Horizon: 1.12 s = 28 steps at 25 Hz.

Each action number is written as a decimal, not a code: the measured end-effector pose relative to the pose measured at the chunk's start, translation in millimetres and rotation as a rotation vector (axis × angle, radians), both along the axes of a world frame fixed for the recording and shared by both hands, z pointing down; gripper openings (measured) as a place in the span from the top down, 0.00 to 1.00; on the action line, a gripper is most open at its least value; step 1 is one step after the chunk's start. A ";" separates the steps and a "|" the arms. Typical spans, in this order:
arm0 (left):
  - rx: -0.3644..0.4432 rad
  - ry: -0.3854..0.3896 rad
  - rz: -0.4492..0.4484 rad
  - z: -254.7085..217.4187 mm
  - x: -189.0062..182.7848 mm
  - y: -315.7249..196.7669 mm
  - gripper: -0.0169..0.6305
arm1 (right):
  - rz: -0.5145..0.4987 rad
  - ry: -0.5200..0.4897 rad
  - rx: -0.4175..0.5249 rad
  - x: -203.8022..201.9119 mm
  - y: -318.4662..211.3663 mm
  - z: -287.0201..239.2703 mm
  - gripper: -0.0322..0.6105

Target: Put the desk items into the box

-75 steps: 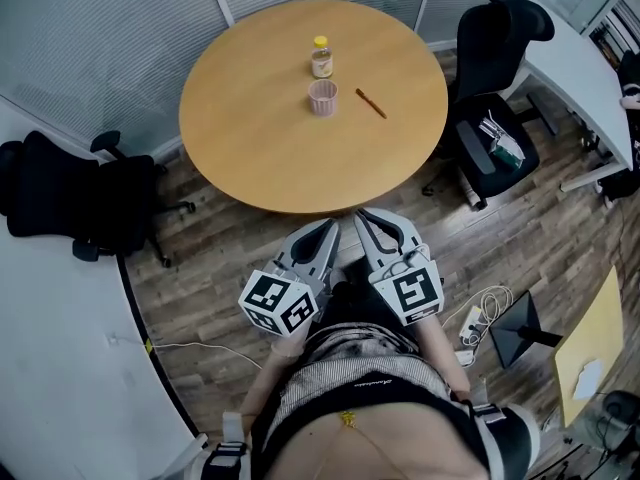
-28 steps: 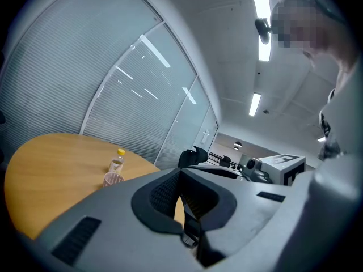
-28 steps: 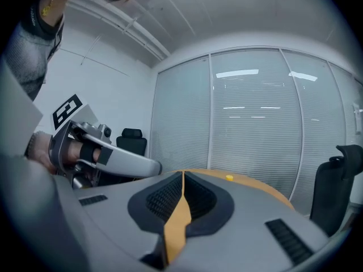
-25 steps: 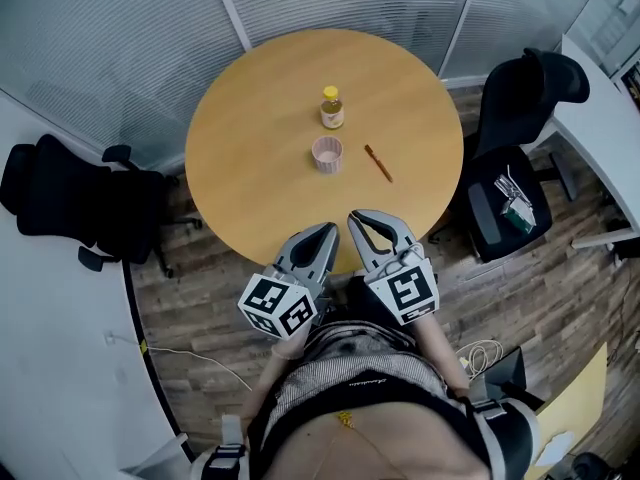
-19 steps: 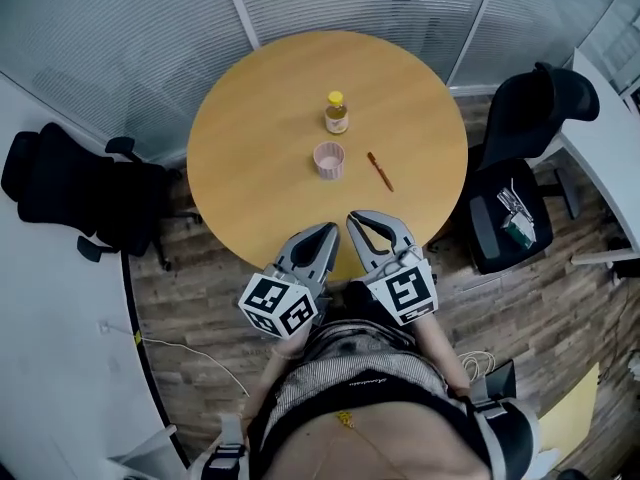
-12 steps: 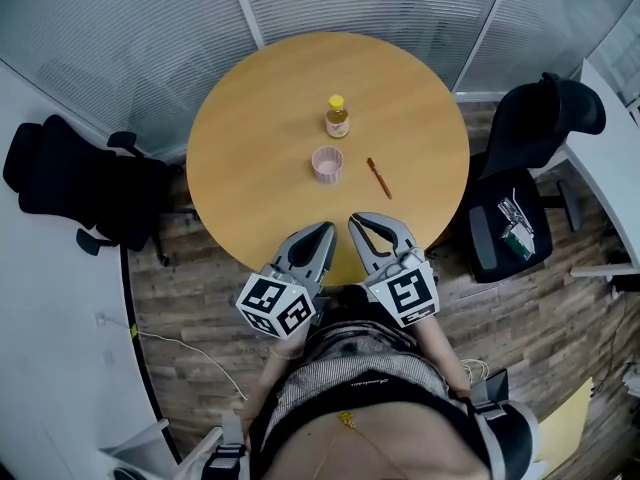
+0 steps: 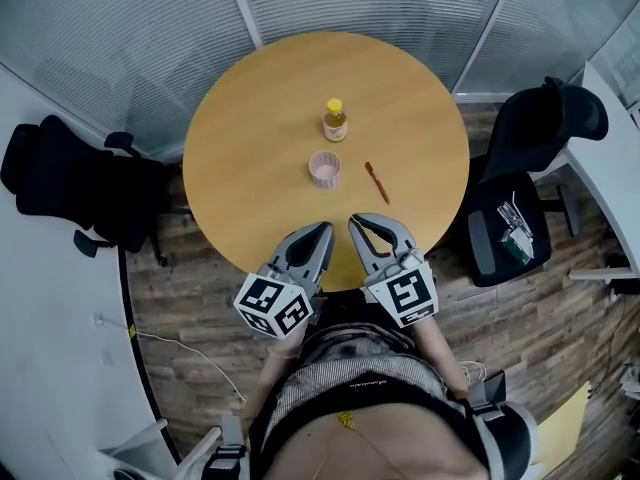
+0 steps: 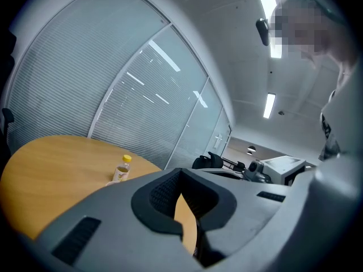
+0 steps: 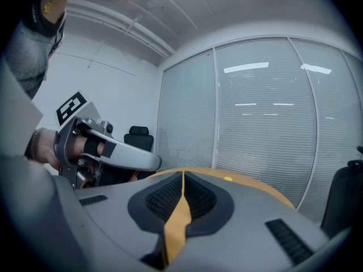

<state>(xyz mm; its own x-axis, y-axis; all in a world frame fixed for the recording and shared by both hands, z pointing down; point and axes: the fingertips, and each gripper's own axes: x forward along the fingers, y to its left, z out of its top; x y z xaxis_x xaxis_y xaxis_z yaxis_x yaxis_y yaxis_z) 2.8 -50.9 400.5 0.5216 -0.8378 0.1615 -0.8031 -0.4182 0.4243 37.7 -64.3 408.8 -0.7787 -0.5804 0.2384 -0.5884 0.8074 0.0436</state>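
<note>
- The left gripper (image 7: 324, 232) is held over the near edge of the round wooden table (image 7: 240, 178). Its jaws are pressed together at the tips and nothing sits between them.
- The right gripper (image 7: 358, 221) is just beside it over the same edge. Its jaws are also closed tip to tip and empty.
- Both grippers point toward the far edge, close in front of the person's body.
- A small bottle (image 7: 335, 121) with a yellow cap stands upright around the middle of the table, a little toward the far edge.
- A pink cup (image 7: 325, 169) stands upright near the bottle, on its near-edge side, not touching it.
- A brown pen (image 7: 376, 182) lies flat to the right of the cup, apart from it and angled.
- All three items are well apart from the grippers.
- A black office chair (image 7: 70, 193) stands off the table's left edge, and another chair (image 7: 535, 148) stands off the right edge.
</note>
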 end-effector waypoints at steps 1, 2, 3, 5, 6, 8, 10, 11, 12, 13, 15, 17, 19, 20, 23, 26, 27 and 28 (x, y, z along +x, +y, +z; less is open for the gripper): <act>0.002 0.001 0.006 -0.7 -1.3 -1.3 0.97 | 0.005 0.000 0.002 -1.8 -1.5 -0.5 0.91; 0.004 0.003 0.014 -1.5 -2.7 -2.8 0.97 | 0.012 0.001 0.003 -3.8 -3.1 -1.0 0.91; 0.005 0.005 0.022 -2.0 -4.4 -4.7 0.97 | 0.020 0.003 0.004 -5.9 -5.2 -1.4 0.91; 0.004 0.011 0.037 -2.6 -9.4 -9.1 0.97 | 0.036 0.005 0.004 -11.2 -9.0 -2.5 0.91; 0.004 0.012 0.045 -2.9 -12.2 -11.3 0.97 | 0.042 0.007 0.004 -14.1 -10.6 -3.2 0.91; 0.007 0.011 0.064 -4.1 -17.5 -15.9 0.97 | 0.051 0.015 0.014 -19.2 -14.3 -3.9 0.91; 0.013 0.006 0.080 -6.0 -23.6 -19.5 0.97 | 0.066 0.020 0.016 -24.6 -18.7 -4.1 0.91; 0.015 0.002 0.085 -6.6 -27.5 -20.7 0.97 | 0.078 0.019 0.010 -27.9 -20.7 -4.2 0.91; 0.016 -0.002 0.089 -6.8 -31.7 -21.5 0.97 | 0.088 0.019 0.005 -31.3 -22.8 -4.1 0.91; 0.016 -0.003 0.093 -6.3 -36.2 -22.2 0.97 | 0.097 0.021 0.002 -34.8 -24.8 -3.7 0.91; 0.012 0.000 0.101 -3.7 -44.6 -23.5 0.97 | 0.108 0.027 0.002 -41.7 -28.2 -2.1 0.91; 0.005 0.006 0.112 0.4 -51.9 -24.4 0.97 | 0.114 0.040 0.009 -47.9 -29.7 0.9 0.91; -0.002 0.014 0.127 4.0 -57.9 -24.8 0.97 | 0.130 0.043 0.004 -53.3 -29.2 4.0 0.91; -0.004 0.018 0.136 5.5 -60.3 -24.9 0.97 | 0.143 0.041 -0.003 -55.4 -28.7 5.4 0.91; -0.007 0.022 0.168 9.9 -67.0 -25.2 0.97 | 0.173 0.054 -0.002 -60.4 -27.4 11.8 0.91; -0.003 0.021 0.202 13.6 -72.4 -24.6 0.97 | 0.223 0.046 -0.018 -62.4 -24.7 16.9 0.91; -0.002 0.021 0.213 15.1 -73.8 -24.1 0.97 | 0.240 0.046 -0.019 -62.3 -23.5 18.6 0.91; -0.003 0.021 0.225 16.7 -75.4 -23.8 0.97 | 0.255 0.050 -0.017 -62.1 -22.5 20.2 0.91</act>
